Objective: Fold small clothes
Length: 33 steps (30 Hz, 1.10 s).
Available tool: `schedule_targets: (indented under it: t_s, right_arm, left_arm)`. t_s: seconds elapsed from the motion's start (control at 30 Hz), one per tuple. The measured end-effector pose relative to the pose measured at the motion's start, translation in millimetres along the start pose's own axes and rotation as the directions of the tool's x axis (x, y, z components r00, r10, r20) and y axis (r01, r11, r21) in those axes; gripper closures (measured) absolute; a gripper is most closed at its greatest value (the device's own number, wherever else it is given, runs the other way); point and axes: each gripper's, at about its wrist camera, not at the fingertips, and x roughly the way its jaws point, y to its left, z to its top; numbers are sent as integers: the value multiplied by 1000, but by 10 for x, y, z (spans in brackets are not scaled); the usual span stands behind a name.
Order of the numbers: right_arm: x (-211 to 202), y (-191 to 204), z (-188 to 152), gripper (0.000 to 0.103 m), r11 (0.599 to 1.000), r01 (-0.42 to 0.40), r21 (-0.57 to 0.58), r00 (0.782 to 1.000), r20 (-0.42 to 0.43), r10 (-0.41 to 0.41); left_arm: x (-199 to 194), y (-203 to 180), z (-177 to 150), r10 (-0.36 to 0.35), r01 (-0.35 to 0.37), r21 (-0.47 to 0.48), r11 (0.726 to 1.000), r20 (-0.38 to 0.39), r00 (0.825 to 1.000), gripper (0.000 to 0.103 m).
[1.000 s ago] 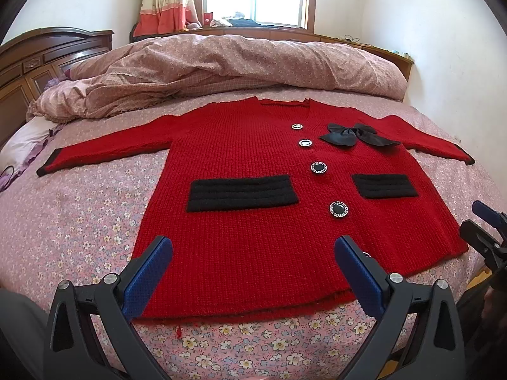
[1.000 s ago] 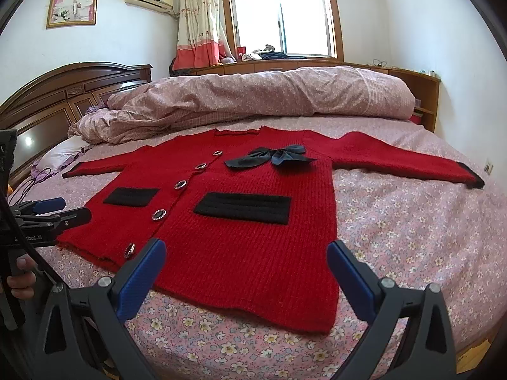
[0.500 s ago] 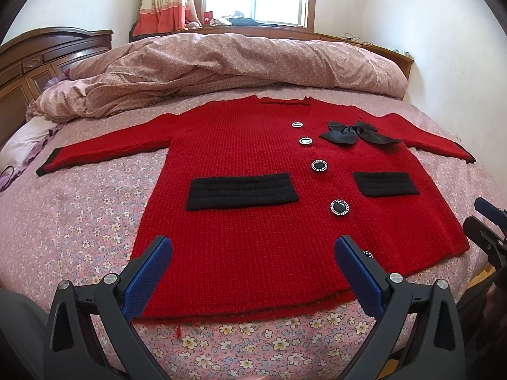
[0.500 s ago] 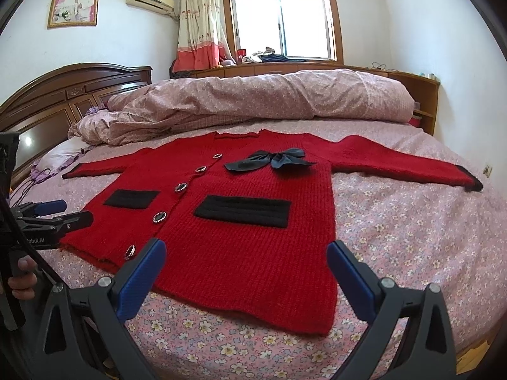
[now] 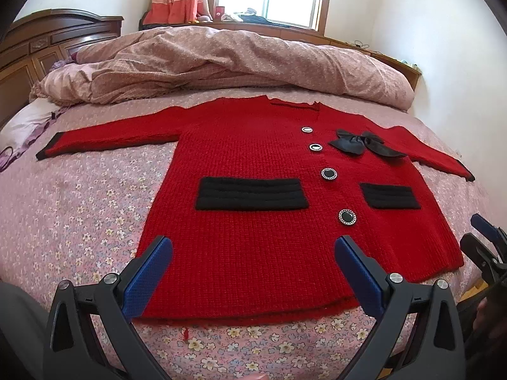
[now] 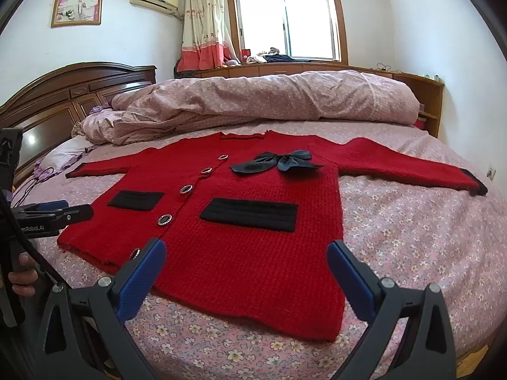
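A red cardigan lies flat and face up on the flowered bedspread, and the layout looks made for folding: the body is smoothed out, the hem runs along the near edge of the bed within easy reach, and both sleeves are stretched straight out to the sides so each can be turned in over the front

Starting at the left, the left sleeve reaches out towards the pillow end, its black cuff well apart from the body. Next comes the larger black pocket, then the row of buttons down the middle, the smaller pocket, and the black bow near the collar. The right sleeve runs out to the far right, cuff resting on the spread. A bunched quilt sits behind, clear of the garment

The left gripper hovers over the hem, its blue fingers spread wide, holding nothing and not touching the knit. The right gripper hangs above the lower right part of the body, fingers likewise wide apart and empty. By my reading the first fold has not begun; a sleeve seems the likely first pick
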Motion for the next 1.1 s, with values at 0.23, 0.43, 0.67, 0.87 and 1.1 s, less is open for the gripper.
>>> schedule_targets:
  t_s: [0.23,0.43,0.67,0.87,1.1]
  right_arm:
    - [-19,20,1,0,1000,0,-9,1000,0,0]
    - [-6,26,9,0,1000,0,-8,1000,-6,0]
    - [96,87,132,0,1000,-21,-10,1000,-4,21]
    - [394,159,359,0,997,-79,10,997,-6,79]
    - [785,190,587,0,986,-148,75,989,-9,149]
  left_arm:
    - [-13,-40,-7,4,-4,20,1000,6,1000,4]
    - [-16,-10,8,5,-5,9,1000,4,1000,4]
    - [-86,381,178,10,-11,-183,983,-6,1000,4]
    - [-49,1177,597,80,-65,-319,946,36,996,4]
    - [383,2637,956,118,-108,-577,809,-19,993,4]
